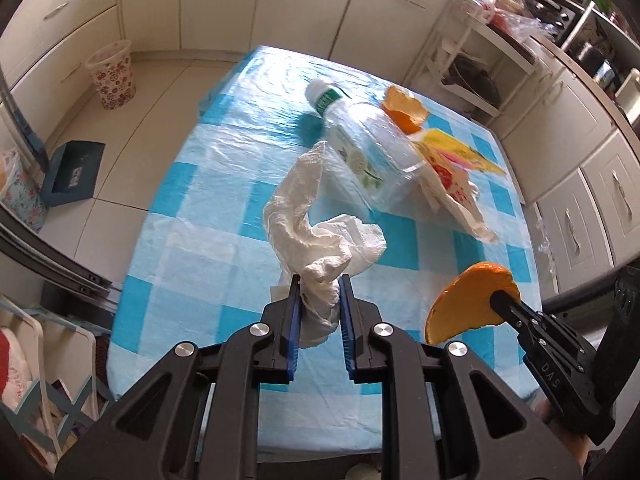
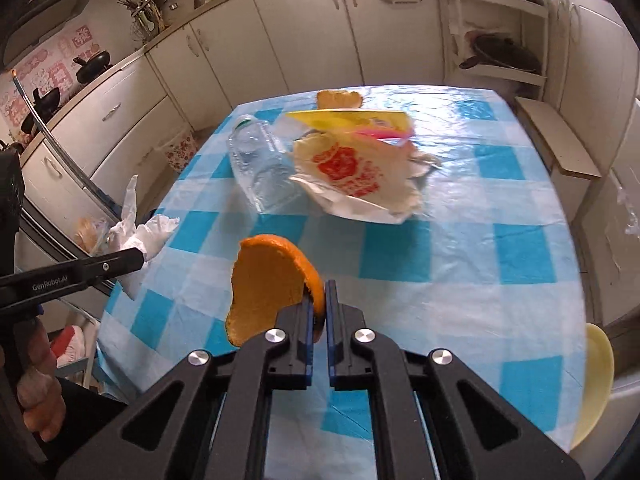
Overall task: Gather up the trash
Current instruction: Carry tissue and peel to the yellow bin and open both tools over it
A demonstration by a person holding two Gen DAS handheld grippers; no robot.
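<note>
Trash is lifted over the checked tablecloth [image 1: 224, 248]: left gripper [image 1: 320, 284] pinches a crumpled tissue [image 1: 316, 236], right gripper [image 2: 319, 292] clamps an orange peel [image 2: 268, 284], while a bottle [image 1: 368, 148] lies behind.

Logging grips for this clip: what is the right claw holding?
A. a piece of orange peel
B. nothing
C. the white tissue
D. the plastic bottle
A: the right claw is pinched shut on the orange peel, lifted clear of the checked tablecloth.

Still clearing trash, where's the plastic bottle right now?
The plastic bottle lies on its side mid-table, cap toward the cabinets, against the printed paper bag.
</note>
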